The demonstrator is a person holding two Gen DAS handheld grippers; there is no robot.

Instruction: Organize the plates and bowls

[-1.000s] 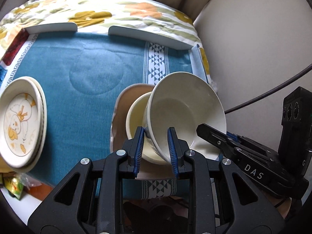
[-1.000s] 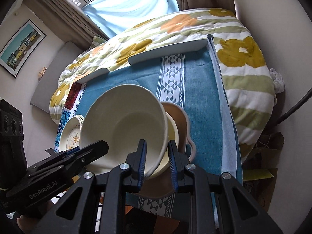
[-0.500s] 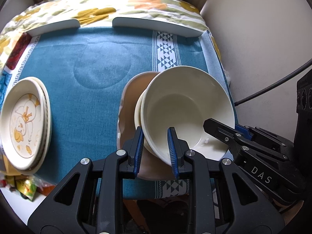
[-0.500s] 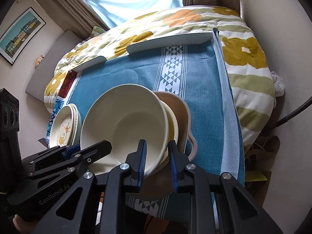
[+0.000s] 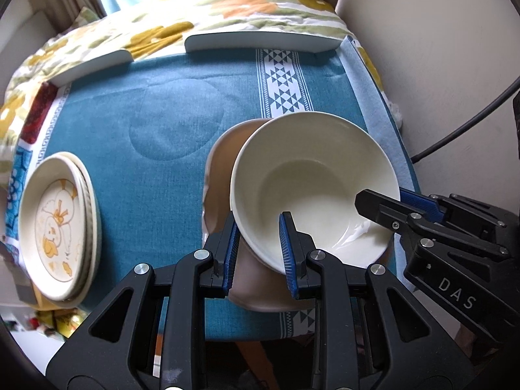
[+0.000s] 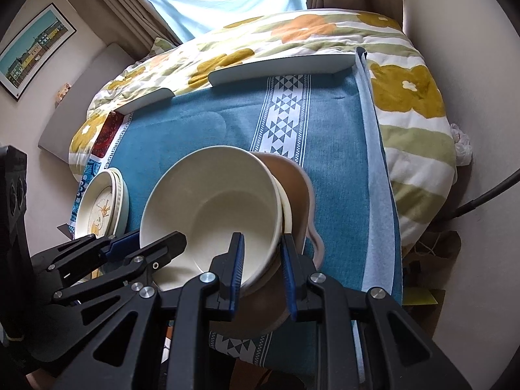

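A large cream bowl [image 5: 312, 182] sits nested in a smaller cream bowl, whose rim [image 6: 285, 208] shows under it, on a tan plate [image 5: 221, 169] on the blue cloth. My left gripper [image 5: 258, 227] straddles the big bowl's near-left rim, one finger inside and one outside. My right gripper [image 6: 261, 250] straddles its near-right rim the same way; the bowl [image 6: 214, 201] fills that view's middle. Both grip the rim. A stack of cream plates with a duck picture [image 5: 55, 227] lies at the left, also in the right wrist view [image 6: 100, 208].
The table [image 5: 175, 130] has a blue cloth with a white patterned stripe. Two white raised edge pieces [image 5: 263, 40] line its far side. A flowered bedspread [image 6: 406, 91] lies beyond and to the right. A wall and black cable [image 5: 461, 130] are at right.
The big cream bowl went from tilted upright to level, lowered into the smaller bowl on the tan plate. Both grippers moved down with it, still on its rim.
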